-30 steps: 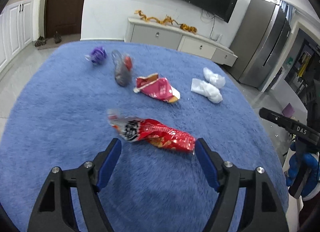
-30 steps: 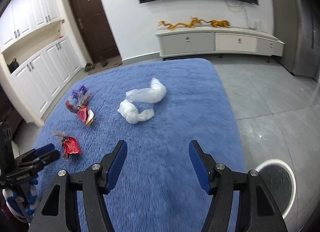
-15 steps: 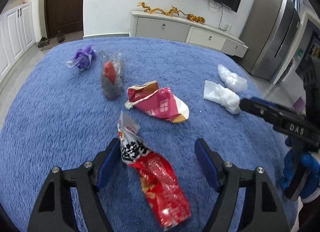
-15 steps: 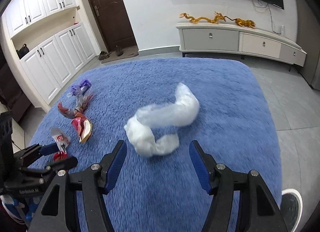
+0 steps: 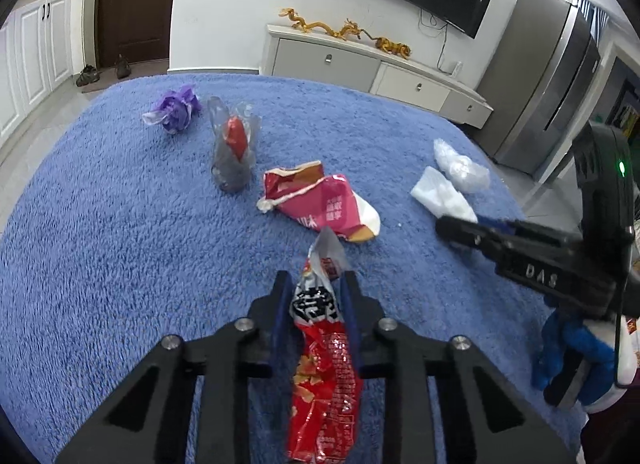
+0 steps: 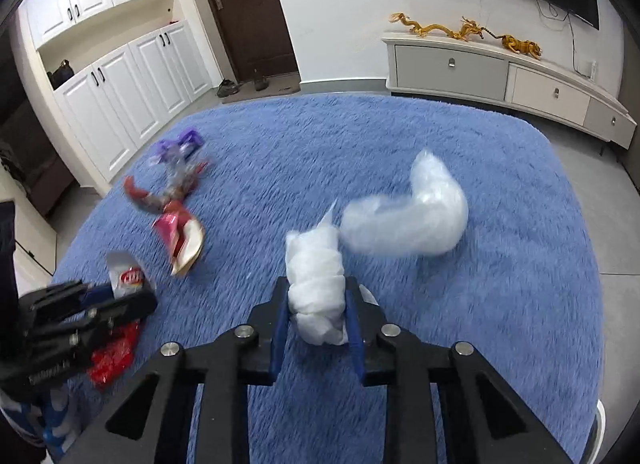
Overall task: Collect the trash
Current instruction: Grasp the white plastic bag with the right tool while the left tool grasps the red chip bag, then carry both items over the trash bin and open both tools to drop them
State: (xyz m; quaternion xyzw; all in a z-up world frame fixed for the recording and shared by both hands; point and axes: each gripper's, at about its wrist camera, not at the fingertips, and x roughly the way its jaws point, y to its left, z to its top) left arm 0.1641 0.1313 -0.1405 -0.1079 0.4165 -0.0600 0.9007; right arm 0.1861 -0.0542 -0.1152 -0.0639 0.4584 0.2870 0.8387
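Left wrist view: the left tool [image 5: 314,306], wide open a second ago with the red wrapper [image 5: 324,368] lying crosswise ahead of it, now has its jaws closing on that wrapper, pads pressed against its printed upper end; the wrapper runs lengthwise between the fingers on the blue rug [image 5: 120,248]. Still loose on the rug: pink bag [image 5: 324,204], clear bag [image 5: 234,152], purple wad [image 5: 176,108]. Right wrist view: the right tool [image 6: 316,314], open and short of its target before, is likewise closing, pads squeezing the white wad [image 6: 316,284]; the plastic bag [image 6: 416,216] lies just beyond, free. Judgement: both grasps look made, so lifting and carrying to a bin comes next; four pieces remain.
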